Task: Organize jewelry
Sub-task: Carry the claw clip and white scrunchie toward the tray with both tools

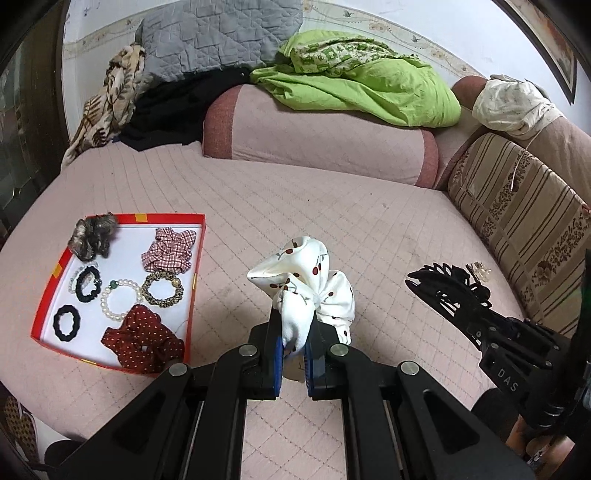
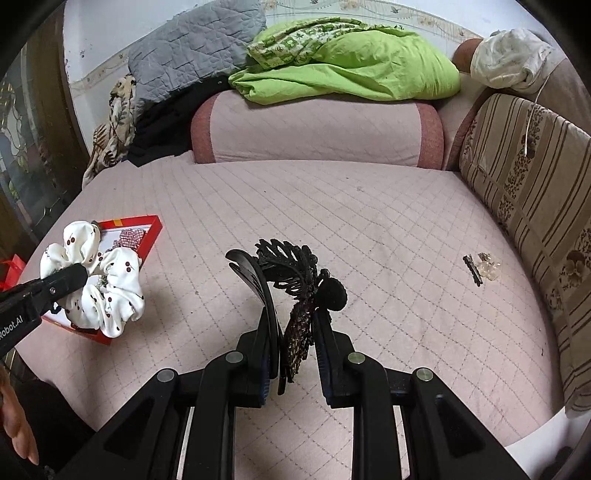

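Observation:
My left gripper [image 1: 293, 317] is shut on a white cherry-print scrunchie [image 1: 314, 280] and holds it above the pink bed, right of the red tray [image 1: 195, 273]; the scrunchie also shows in the right wrist view [image 2: 110, 284]. The tray holds several scrunchies, hair ties and a pearl bracelet [image 1: 120, 299]. My right gripper [image 2: 291, 314] is shut on black hair clips [image 2: 291, 273], held above the bed's middle; they also show in the left wrist view [image 1: 447, 288]. A small clear clip and a dark pin [image 2: 482, 267] lie on the bed at the right.
A pink bolster [image 1: 317, 136] lies at the back with a green blanket [image 1: 362, 85] on it. A grey quilt [image 1: 218, 33] and dark clothes sit back left. A striped cushion [image 2: 528, 192] lines the right side.

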A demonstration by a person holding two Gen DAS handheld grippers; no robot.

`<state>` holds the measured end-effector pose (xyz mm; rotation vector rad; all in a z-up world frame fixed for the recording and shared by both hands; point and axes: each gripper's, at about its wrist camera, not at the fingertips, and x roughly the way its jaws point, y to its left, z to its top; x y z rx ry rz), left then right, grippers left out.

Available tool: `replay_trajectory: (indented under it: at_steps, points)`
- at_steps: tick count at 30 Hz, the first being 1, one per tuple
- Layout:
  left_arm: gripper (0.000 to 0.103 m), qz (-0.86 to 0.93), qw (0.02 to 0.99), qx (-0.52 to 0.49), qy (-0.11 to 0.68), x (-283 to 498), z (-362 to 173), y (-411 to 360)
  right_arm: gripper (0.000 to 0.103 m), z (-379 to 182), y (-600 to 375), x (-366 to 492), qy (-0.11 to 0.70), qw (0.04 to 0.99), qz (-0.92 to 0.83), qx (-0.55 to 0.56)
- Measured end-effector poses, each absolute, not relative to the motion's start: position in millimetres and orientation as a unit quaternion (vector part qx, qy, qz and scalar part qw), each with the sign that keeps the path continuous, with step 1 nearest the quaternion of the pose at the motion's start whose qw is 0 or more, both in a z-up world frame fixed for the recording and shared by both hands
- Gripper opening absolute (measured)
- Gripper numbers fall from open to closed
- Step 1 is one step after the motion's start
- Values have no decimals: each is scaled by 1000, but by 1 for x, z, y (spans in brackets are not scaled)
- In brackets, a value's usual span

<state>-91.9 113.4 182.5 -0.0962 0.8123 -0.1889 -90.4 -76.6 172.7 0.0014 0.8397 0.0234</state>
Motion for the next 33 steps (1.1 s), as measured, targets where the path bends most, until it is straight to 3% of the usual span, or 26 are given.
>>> replay_trajectory:
  at_steps: [15,33]
  points:
    - [8,-72,921,-68,377,-106,199,145,23,188,-49,-101,393,919,40,-13]
    - [9,17,914,-166,369,-82,190,293,23,189,55,-75,388,907,142,-78]
